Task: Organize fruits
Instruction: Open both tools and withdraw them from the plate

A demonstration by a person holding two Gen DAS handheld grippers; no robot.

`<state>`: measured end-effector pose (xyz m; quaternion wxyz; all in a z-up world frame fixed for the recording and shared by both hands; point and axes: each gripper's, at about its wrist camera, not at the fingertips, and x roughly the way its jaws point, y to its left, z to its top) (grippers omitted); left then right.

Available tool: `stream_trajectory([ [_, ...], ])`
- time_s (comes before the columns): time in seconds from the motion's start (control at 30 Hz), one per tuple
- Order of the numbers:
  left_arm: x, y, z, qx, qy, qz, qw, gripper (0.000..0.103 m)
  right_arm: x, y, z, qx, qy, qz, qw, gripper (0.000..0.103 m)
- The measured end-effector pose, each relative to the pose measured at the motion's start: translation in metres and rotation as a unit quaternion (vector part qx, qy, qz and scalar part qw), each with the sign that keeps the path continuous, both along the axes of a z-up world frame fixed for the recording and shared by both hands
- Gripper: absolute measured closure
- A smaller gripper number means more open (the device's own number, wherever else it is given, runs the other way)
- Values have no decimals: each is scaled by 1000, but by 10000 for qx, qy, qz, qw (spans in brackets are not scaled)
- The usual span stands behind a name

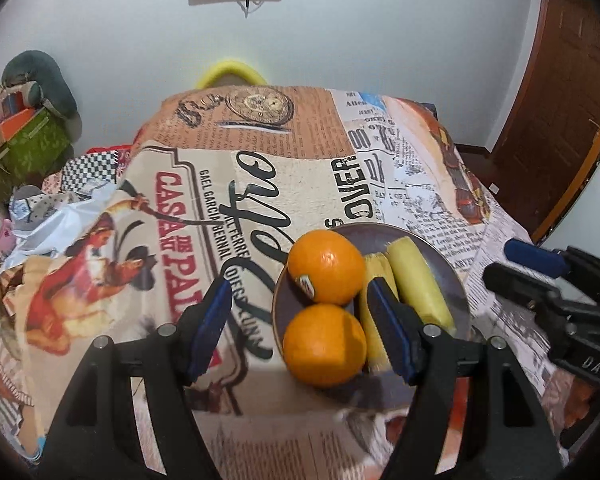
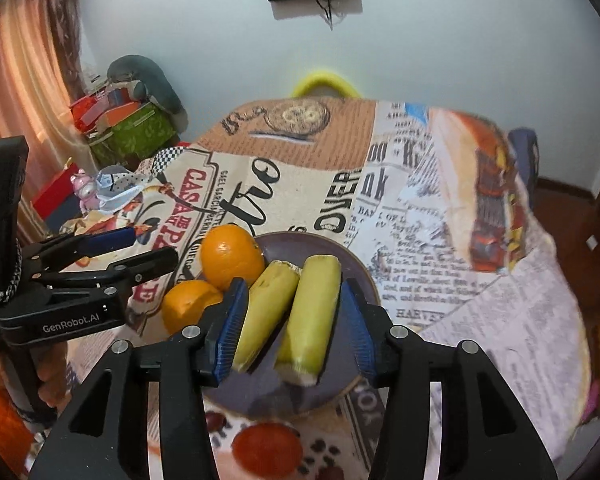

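A dark purple plate (image 1: 380, 236) (image 2: 292, 242) sits on the printed tablecloth and holds two oranges and two yellow bananas. In the left wrist view the far orange (image 1: 326, 266) and near orange (image 1: 324, 344) lie left of the bananas (image 1: 418, 280). My left gripper (image 1: 300, 332) is open and empty, its jaws either side of the near orange without touching it. It also shows in the right wrist view (image 2: 134, 248). My right gripper (image 2: 294, 328) is open and empty, its jaws spanning both bananas (image 2: 314, 308) (image 2: 266, 304). The oranges (image 2: 230, 260) (image 2: 188, 304) lie to their left.
The table is covered by a newspaper-print cloth (image 1: 260, 168). A yellow chair back (image 1: 230, 74) stands at the far edge. Boxes and a cushion (image 1: 28, 120) are piled at the left, a wooden door (image 1: 560, 100) at the right, a curtain (image 2: 24, 80) far left.
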<state>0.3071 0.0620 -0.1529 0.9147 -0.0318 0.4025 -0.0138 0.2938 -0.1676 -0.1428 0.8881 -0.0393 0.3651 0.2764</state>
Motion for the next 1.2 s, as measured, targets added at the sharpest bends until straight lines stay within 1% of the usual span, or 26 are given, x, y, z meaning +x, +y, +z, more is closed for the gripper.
stream_trajectory([
  [0.07,-14,-1,9,54,-73,-13,10000,33,-12,-4,9,-17,-127,-31,9999,53],
  [0.13,-30,-2,19,94,-155,-34,9998,33,-27,-9,18,-18,-271,-57,9996,46],
  [0.3,-69,-5,37,119,-263,-69,9996,33,-54,-18,31,-124,-447,-143,9988,45],
  [0.4,-91,-7,44,143,-314,-70,9994,33,-68,-25,34,-94,-416,-196,9989,44],
  [0.53,-115,-7,44,83,-290,-83,9995,31,-84,-34,30,-133,-330,-309,9989,39],
  [0.67,-135,-10,33,106,-165,-131,9997,30,-96,-41,21,-260,-159,-471,9984,38],
  [0.7,-139,-11,28,115,-116,-145,9998,30,-99,-43,17,-278,-97,-494,9983,35],
  [0.73,-140,-12,24,111,-71,-161,9998,30,-102,-45,14,-288,-54,-509,9983,29],
  [0.8,-147,-12,15,79,29,-169,9998,30,-108,-46,6,-359,4,-544,9979,25],
  [0.87,-151,-12,7,20,132,-190,9997,30,-111,-48,-4,-410,140,-560,9975,25],
  [1.0,-156,-13,-12,4,334,-203,9992,30,-113,-55,-30,-331,630,-696,9950,25],
  [1.17,-163,-14,-33,-47,568,-277,9980,30,-115,-63,-67,-260,1271,-845,9879,25],
  [1.2,-164,-14,-37,-43,616,-289,9977,30,-115,-63,-72,-277,1340,-864,9868,25],
])
